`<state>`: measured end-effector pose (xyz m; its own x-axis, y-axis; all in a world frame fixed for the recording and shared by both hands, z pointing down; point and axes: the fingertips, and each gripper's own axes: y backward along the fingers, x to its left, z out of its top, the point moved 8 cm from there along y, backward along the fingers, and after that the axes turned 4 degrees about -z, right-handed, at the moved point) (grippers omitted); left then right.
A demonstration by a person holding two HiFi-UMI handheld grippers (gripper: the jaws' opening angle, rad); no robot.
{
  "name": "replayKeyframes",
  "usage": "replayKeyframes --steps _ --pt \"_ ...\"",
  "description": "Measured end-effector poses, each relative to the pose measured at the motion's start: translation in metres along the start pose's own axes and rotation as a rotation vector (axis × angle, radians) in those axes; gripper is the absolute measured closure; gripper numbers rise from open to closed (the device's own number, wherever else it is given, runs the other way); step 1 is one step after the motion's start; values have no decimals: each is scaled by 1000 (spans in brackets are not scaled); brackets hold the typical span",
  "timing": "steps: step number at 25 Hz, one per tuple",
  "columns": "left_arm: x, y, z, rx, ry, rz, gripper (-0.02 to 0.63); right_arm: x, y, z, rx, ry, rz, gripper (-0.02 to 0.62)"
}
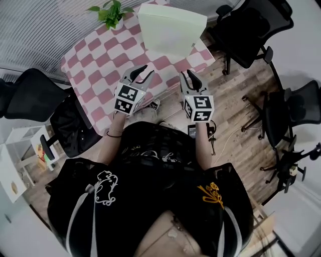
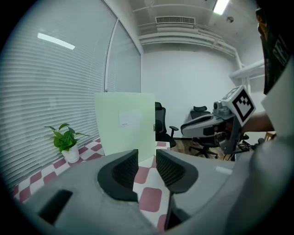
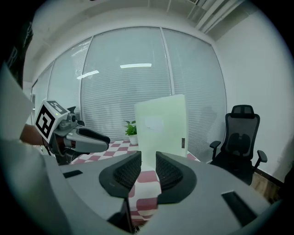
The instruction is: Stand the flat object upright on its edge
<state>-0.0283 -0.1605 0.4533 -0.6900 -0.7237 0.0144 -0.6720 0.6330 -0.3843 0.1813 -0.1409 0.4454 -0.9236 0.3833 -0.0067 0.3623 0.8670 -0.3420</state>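
A pale green flat board [image 1: 170, 27] stands upright on its lower edge at the far end of the pink-and-white checkered table [image 1: 95, 65]. Nothing touches it. It also fills the middle of the left gripper view [image 2: 124, 126] and the right gripper view [image 3: 161, 126]. My left gripper [image 1: 145, 72] hovers over the table's near edge, well short of the board. Its jaws [image 2: 147, 158] stand a narrow gap apart with nothing between them. My right gripper [image 1: 187, 74] hangs beside it off the table's near corner, jaws [image 3: 148, 160] likewise narrowly apart and empty.
A small potted plant [image 1: 110, 14] stands on the table left of the board. Black office chairs stand to the right [image 1: 251, 30], far right [image 1: 296, 105] and left [image 1: 30, 95]. A white shelf unit [image 1: 15, 160] is at the lower left on the wooden floor.
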Motion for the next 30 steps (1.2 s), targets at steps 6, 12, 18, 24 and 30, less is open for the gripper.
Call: replayKeyframes --steps 6,12,18,24,30 --pt "-43 21 -10 5 23 -2 492 15 40 -11 -8 7 47 513" --pt "-79 46 -16 2 47 -10 508 28 73 -32 -10 -30 73 528" --pt "-91 60 -13 -6 63 -9 517 40 90 -47 -1 -57 90 535" --pt "-100 63 -4 -7 19 -37 517 43 94 -48 -9 -66 87 540" --pt "-98 76 -7 16 -16 -55 517 52 88 -47 -11 -73 78 543"
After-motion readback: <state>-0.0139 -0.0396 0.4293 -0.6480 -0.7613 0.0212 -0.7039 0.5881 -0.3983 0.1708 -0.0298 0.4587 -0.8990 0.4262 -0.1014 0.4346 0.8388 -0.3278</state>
